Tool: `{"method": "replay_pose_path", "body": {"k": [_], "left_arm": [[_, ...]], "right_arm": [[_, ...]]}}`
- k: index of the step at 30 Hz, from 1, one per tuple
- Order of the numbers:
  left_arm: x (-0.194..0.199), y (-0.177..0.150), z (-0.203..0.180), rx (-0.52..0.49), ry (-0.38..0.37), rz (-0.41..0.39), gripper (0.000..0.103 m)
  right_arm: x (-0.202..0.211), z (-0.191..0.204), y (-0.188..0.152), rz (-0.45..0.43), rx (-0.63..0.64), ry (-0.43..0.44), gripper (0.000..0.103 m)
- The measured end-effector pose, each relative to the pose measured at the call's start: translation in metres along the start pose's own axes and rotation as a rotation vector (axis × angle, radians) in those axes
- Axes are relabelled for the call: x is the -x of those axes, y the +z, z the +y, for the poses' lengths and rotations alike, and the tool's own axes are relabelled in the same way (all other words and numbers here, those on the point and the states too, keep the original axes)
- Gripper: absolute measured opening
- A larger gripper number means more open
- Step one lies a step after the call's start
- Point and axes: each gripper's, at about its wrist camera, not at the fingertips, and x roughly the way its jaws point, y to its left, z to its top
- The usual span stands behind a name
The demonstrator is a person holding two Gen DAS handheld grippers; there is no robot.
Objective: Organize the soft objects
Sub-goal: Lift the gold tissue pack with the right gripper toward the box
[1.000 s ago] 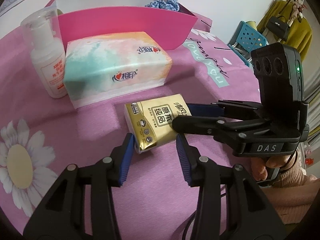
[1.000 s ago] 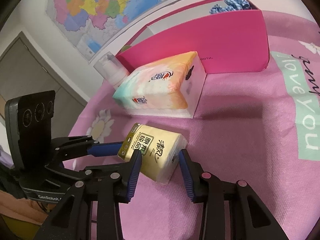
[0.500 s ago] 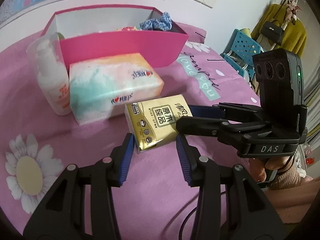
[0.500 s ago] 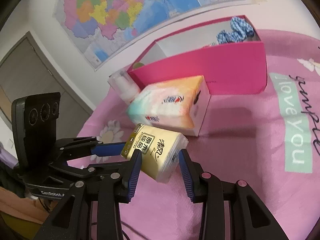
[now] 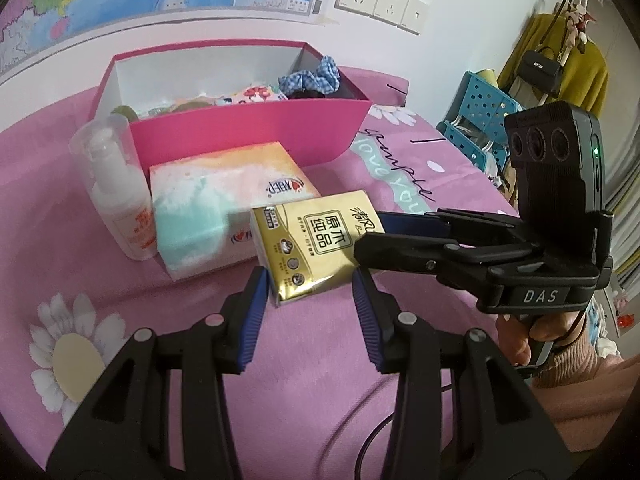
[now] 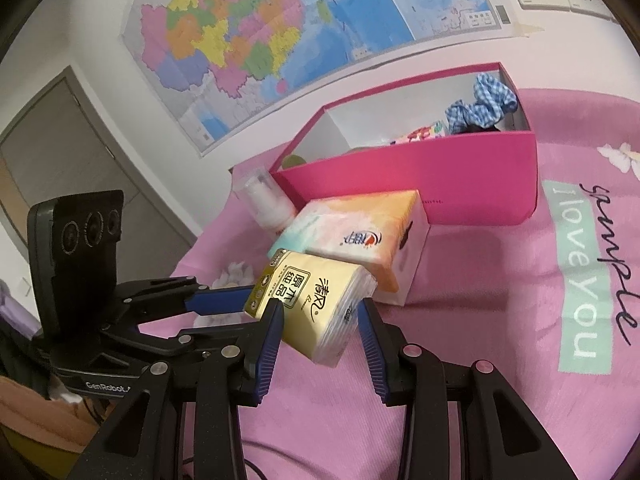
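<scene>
A gold tissue pack [image 5: 316, 246] is held in the air between both grippers. My left gripper [image 5: 310, 296] is shut on its near end, and my right gripper [image 6: 320, 320] is shut on it from the other side. It also shows in the right wrist view [image 6: 316, 304]. A pastel tissue box [image 5: 228, 200] lies on the pink cloth behind it. Behind that stands an open pink box [image 5: 248, 132] that holds a blue checked scrunchie [image 5: 312, 80] and other soft items.
A white pump bottle [image 5: 116, 192] stands left of the pastel tissue box. The pink cloth [image 5: 80, 360] with daisies and lettering covers the table. A blue crate [image 5: 484, 116] and hanging clothes stand at the far right. A wall map hangs behind.
Both grippers have lifted the gold tissue pack off the cloth. The view has risen, so the inside of the pink box now shows.
</scene>
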Motion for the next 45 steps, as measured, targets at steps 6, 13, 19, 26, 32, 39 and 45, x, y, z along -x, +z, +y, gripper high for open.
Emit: {"method": "replay_pose_path", "body": {"k": [6,13,19,26,32,39,45], "left_arm": [[0.005,0.005,-0.002,-0.009,0.005,-0.019,0.045],[0.009,0.011,-0.003,-0.019,0.008,-0.038,0.045],[0.009,0.014,-0.003,-0.024,0.008,-0.046,0.045],[0.011,0.016,-0.004,-0.029,0.011,-0.055,0.045],[0.011,0.019,-0.005,-0.032,0.012,-0.062,0.045],[0.012,0.021,-0.003,-0.027,0.009,-0.069,0.045],[0.013,0.024,-0.002,-0.026,0.012,-0.076,0.045]], "right_arm": [[0.003,0.003,0.006,-0.016,0.006,0.006,0.039],[0.006,0.004,0.01,-0.033,0.013,0.008,0.039],[0.007,0.004,0.013,-0.039,0.015,0.009,0.039],[0.008,0.004,0.018,-0.048,0.021,0.01,0.039],[0.009,0.004,0.02,-0.054,0.025,0.008,0.039],[0.01,0.004,0.025,-0.06,0.034,0.011,0.039],[0.009,0.005,0.03,-0.068,0.039,0.012,0.039]]}}
